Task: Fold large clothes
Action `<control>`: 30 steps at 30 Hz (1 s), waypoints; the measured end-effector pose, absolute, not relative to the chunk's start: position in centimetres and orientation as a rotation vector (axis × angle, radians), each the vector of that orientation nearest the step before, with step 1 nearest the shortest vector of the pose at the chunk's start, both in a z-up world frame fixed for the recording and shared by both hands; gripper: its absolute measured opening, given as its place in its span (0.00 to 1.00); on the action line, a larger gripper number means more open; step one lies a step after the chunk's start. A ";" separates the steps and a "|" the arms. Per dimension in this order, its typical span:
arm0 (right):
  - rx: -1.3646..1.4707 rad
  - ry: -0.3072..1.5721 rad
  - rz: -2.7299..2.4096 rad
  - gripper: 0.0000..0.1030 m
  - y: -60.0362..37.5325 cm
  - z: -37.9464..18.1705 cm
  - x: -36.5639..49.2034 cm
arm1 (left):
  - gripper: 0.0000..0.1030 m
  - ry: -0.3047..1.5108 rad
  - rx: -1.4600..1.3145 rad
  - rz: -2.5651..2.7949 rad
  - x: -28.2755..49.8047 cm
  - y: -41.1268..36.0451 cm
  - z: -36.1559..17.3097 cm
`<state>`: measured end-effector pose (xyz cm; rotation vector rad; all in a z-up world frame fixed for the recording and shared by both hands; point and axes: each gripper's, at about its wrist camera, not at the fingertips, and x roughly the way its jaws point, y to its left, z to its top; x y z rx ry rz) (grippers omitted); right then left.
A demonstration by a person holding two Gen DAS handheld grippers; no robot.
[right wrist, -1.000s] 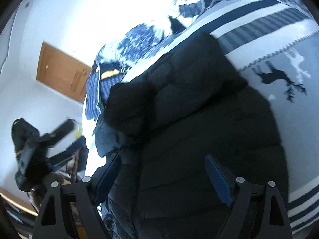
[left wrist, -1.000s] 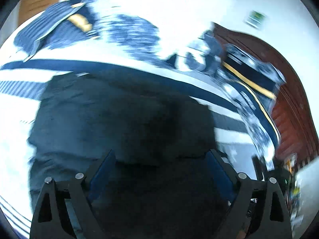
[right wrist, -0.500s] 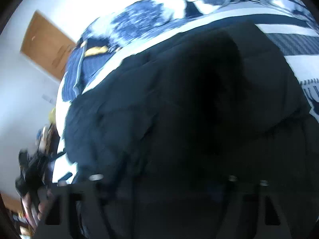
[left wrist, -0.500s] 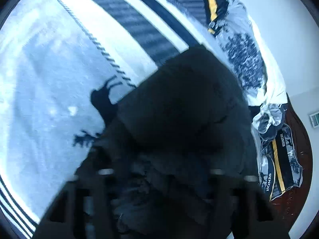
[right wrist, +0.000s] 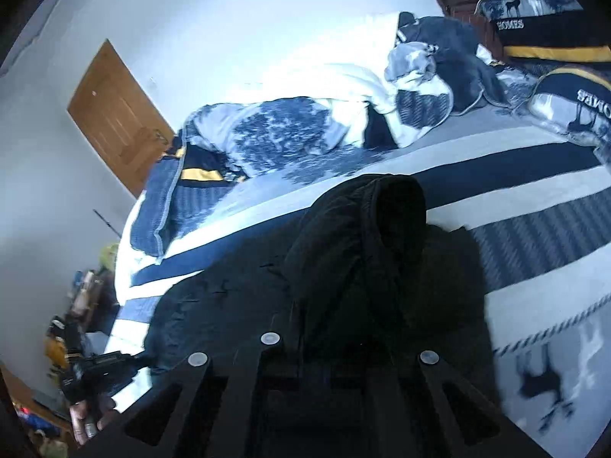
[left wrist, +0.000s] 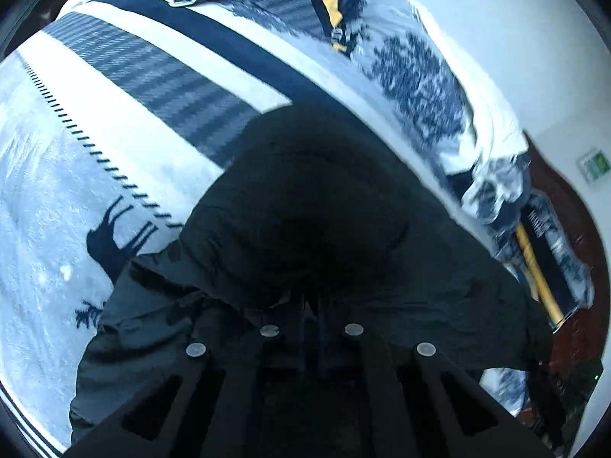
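Observation:
A big black puffer jacket [left wrist: 305, 206] lies on a bed with a blue and white striped blanket [left wrist: 126, 72]. My left gripper [left wrist: 311, 305] has its fingers close together, shut on a fold of the black jacket's fabric. In the right wrist view the jacket [right wrist: 362, 259] is bunched up with its hood raised in the middle. My right gripper [right wrist: 332, 343] is also shut on the jacket's fabric, its fingertips buried in the dark cloth.
Crumpled blue and white bedding [right wrist: 275, 133] and pillows [right wrist: 553, 38] lie at the far side of the bed. A wooden door [right wrist: 114, 114] is in the left wall. A dark wooden headboard [left wrist: 573, 229] stands at the right. Clutter [right wrist: 80, 305] sits beside the bed.
Both grippers were open above the jacket a second ago. They have since dropped onto it and closed on its fabric, and the jacket is now bunched up.

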<state>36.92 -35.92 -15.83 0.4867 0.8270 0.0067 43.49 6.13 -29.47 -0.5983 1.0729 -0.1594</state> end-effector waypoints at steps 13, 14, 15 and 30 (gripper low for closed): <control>0.661 0.983 -0.030 0.09 -39.3 -24.0 36.5 | 0.19 1.013 -0.497 0.035 41.0 9.8 -28.7; 0.640 0.990 -0.035 0.10 -39.1 -24.0 36.5 | 0.20 0.995 -0.483 0.037 40.3 9.6 -28.0; 0.637 0.989 -0.040 0.10 -39.2 -23.8 36.0 | 0.22 0.971 -0.478 0.024 39.8 9.3 -27.5; 0.603 1.063 -0.118 0.31 -40.8 -26.6 35.4 | 0.59 1.062 -0.321 0.133 45.9 7.9 -32.1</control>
